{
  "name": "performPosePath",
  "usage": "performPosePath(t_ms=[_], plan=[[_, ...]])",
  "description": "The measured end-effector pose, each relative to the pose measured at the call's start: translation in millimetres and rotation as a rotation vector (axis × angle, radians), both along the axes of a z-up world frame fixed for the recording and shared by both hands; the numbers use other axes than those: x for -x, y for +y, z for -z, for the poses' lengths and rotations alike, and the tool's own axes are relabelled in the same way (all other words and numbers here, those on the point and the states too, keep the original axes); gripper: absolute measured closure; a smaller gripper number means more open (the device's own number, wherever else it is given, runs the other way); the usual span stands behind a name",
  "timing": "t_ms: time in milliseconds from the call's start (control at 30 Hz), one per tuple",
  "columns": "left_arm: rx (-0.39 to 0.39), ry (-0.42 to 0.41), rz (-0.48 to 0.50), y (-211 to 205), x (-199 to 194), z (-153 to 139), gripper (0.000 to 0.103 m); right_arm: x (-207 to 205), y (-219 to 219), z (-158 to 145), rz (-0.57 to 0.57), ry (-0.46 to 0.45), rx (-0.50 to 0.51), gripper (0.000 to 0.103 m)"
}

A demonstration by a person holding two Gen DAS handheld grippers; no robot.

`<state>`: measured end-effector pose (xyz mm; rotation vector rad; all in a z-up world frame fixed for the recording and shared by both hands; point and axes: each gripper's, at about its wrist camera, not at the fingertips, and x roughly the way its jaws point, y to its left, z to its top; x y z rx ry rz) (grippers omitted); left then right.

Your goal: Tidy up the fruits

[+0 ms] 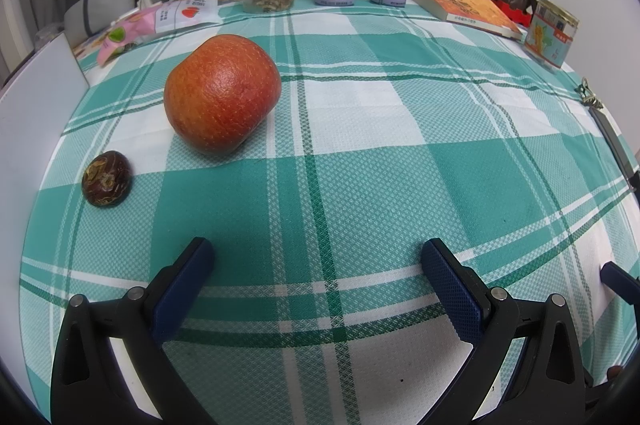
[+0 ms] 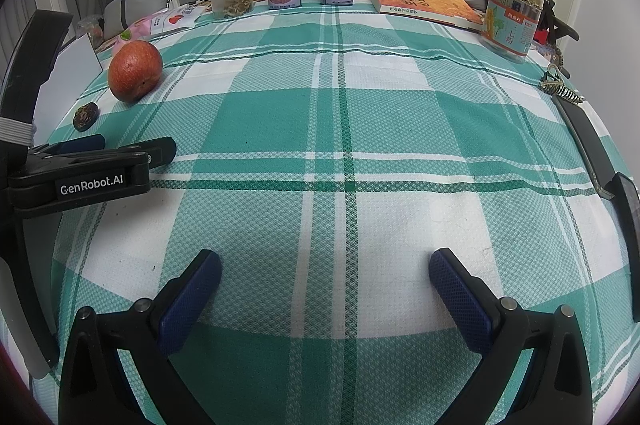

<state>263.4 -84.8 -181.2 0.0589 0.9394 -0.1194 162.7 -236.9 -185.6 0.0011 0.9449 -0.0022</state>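
Orange ahead-left of left tongs.

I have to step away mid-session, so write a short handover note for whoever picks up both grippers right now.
Left gripper: open, empty, low over the green checked tablecloth.
Right gripper: open, empty, over the middle of the cloth.
Fruits: the red-orange apple lies ahead-left of the left gripper; the small dark wrinkled fruit sits apart from it, nearer the cloth's left edge.
Done: nothing visibly gathered; both fruits lie loose.
Left: pick up and group both fruits. No fruit bowl or tray is in view, so confirm the destination.
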Motion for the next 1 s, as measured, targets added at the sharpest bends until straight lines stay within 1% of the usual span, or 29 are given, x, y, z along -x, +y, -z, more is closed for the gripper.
performPosePath(t_ms=[1000], plan=[[0.0,0.0,0.0,-0.3,-0.3,0.0,0.0,0.8,0.7,-0.7,0.001,-0.003,-0.014,0.0]])
